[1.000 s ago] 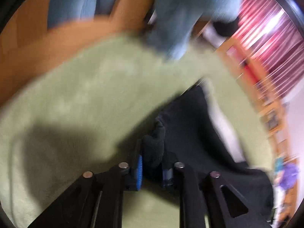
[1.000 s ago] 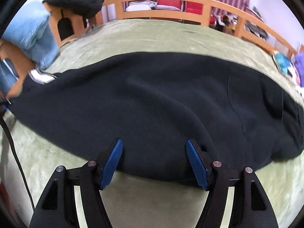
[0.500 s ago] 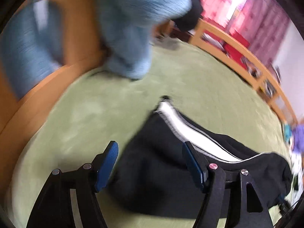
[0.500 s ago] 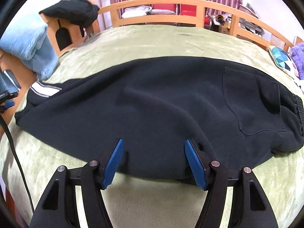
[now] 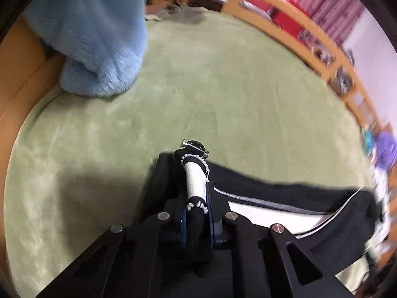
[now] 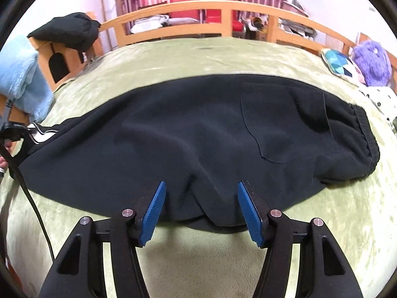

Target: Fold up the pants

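**Ana:** On the green bed, where are the black pants lying?

**Ben:** Spread flat across the blanket, waistband at the right, leg ends at the left. The right gripper sits low at the near edge of the fabric, pointing toward the far wooden rail. Its jaws are spread wide, with the blue pads on either side of a small ridge of cloth, not pressing on it.

**Ana:** And the left gripper?

**Ben:** Its jaws are clenched on the cuff end of the pants, a bunch with a white stripe standing up between them. It angles down over the blanket, far from the waistband.

**Ana:** What does its camera show that the right one doesn't?

**Ben:** The pinch itself, up close, and the white side stripe running away to the right. The fluffy blue blanket fills the far left there.

**Ana:** And the right camera's extras?

**Ben:** The whole garment with its back pocket seam, a purple plush toy and a patterned pillow at the far right, plus a dark garment draped over the wooden frame at the far left.
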The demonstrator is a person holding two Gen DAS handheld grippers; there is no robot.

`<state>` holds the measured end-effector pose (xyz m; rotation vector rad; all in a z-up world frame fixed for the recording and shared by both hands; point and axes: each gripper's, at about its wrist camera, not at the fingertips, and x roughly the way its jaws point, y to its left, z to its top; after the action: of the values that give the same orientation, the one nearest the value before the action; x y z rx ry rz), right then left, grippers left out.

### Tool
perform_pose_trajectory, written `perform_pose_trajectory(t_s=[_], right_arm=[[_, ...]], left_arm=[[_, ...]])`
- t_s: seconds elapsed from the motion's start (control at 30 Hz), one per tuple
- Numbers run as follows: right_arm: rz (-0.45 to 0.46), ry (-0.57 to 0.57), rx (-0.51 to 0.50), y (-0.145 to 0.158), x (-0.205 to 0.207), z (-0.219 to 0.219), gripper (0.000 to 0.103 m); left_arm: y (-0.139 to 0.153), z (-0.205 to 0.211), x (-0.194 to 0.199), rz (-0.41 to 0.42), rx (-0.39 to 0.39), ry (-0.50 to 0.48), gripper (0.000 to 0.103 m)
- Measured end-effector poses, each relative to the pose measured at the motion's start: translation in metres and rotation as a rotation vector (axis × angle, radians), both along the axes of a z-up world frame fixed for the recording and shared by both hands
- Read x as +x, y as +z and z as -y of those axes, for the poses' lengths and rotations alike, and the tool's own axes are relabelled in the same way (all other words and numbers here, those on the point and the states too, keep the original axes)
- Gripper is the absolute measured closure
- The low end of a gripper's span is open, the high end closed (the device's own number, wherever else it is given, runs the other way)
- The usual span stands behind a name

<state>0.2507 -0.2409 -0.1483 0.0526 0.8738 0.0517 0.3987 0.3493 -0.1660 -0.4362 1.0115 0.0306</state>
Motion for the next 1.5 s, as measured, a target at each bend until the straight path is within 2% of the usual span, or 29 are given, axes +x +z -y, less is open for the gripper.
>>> perform_pose_trajectory(t_s=[0.03,0.1,0.13,0.2,0.3,0.37,0.43,0.47,0.53,0.6,0.63,0.7,0.73,0.77,0.8,0.93,1.03,1.1,1.13,1.17,1.2,1.23,1.27,1.3,1.37,1.43,1.5], right_arm=[[-0.011,-0.003,-0.004,-0.004,0.003,0.000,0.043],[-0.021,-0.005,-0.004,-0.008,0.006,-0.002,0.043],[-0.022,-0.001,0.000,-0.009,0.006,-0.003,0.043],[-0.017,0.001,0.002,-0.010,0.006,-0.005,0.043],[-0.013,0.006,-0.003,-0.010,0.006,-0.007,0.043],[-0.014,0.010,0.006,-0.008,0.006,-0.007,0.043],[-0.008,0.020,0.001,-0.004,0.003,-0.007,0.043],[-0.003,0.019,-0.008,-0.002,0.002,-0.006,0.043],[0.003,0.017,-0.020,0.000,0.000,-0.004,0.043],[-0.007,0.012,0.005,-0.001,0.000,-0.001,0.043],[-0.012,0.011,0.015,-0.002,0.000,0.000,0.043],[-0.009,0.011,0.017,-0.002,-0.002,0.000,0.043],[-0.007,0.014,0.013,-0.002,-0.003,-0.002,0.043],[-0.006,0.018,0.008,-0.001,-0.004,-0.003,0.043],[-0.006,0.023,0.008,-0.002,-0.005,-0.005,0.043],[-0.011,0.039,0.020,-0.006,-0.007,-0.011,0.043],[-0.018,0.033,0.032,-0.011,-0.009,-0.013,0.043],[-0.022,0.031,0.037,-0.012,-0.011,-0.014,0.043],[-0.021,0.031,0.034,-0.012,-0.012,-0.014,0.043],[-0.023,0.031,0.032,-0.011,-0.012,-0.014,0.043],[-0.029,0.030,0.027,-0.011,-0.011,-0.013,0.043],[-0.032,0.028,0.023,-0.011,-0.011,-0.012,0.043],[-0.032,0.026,0.021,-0.012,-0.012,-0.012,0.043],[-0.031,0.025,0.017,-0.011,-0.011,-0.011,0.043],[-0.030,0.017,0.006,-0.010,-0.011,-0.009,0.043],[-0.027,0.018,0.020,-0.010,-0.011,-0.009,0.043],[-0.024,0.028,0.019,-0.010,-0.010,-0.012,0.043]], left_arm=[[0.011,-0.009,-0.005,0.042,-0.041,0.022,0.092],[0.034,-0.037,-0.020,0.140,-0.170,0.095,0.092],[0.040,-0.043,-0.023,0.154,-0.179,0.115,0.092],[0.038,-0.041,-0.019,0.130,-0.131,0.124,0.092],[0.009,-0.023,-0.003,0.012,0.010,0.138,0.091],[0.004,-0.024,-0.006,0.036,-0.011,0.163,0.091],[0.016,-0.031,-0.016,0.148,-0.119,0.197,0.091],[0.024,-0.032,-0.018,0.192,-0.134,0.199,0.090],[0.025,-0.026,-0.005,0.140,-0.026,0.210,0.085],[0.010,-0.023,0.007,0.041,0.017,0.243,0.084],[0.007,-0.024,0.007,0.023,0.020,0.258,0.083],[0.014,-0.030,-0.009,0.093,0.045,0.323,0.075],[0.021,-0.033,-0.017,0.118,0.081,0.363,0.057],[0.029,-0.034,-0.027,0.142,0.124,0.406,0.031],[0.035,-0.035,-0.034,0.169,0.140,0.412,0.027],[0.036,-0.034,-0.036,0.151,0.121,0.260,0.027],[0.020,-0.026,-0.030,0.096,0.177,0.213,0.027],[0.009,-0.025,-0.027,0.058,0.151,0.189,0.029],[0.000,-0.024,-0.024,0.036,0.098,0.154,0.044],[-0.007,-0.023,-0.020,0.020,0.017,0.102,0.081],[-0.006,-0.023,-0.021,0.019,-0.033,0.076,0.087],[0.000,-0.023,-0.023,0.060,-0.111,0.040,0.095],[0.007,-0.028,-0.029,0.125,-0.164,0.047,0.095],[0.018,-0.038,-0.038,0.189,-0.206,0.092,0.095],[0.024,-0.056,-0.043,0.230,-0.261,0.167,0.095],[0.013,-0.057,-0.032,0.165,-0.199,0.223,0.094],[-0.002,-0.040,-0.018,0.076,-0.059,0.205,0.091]])
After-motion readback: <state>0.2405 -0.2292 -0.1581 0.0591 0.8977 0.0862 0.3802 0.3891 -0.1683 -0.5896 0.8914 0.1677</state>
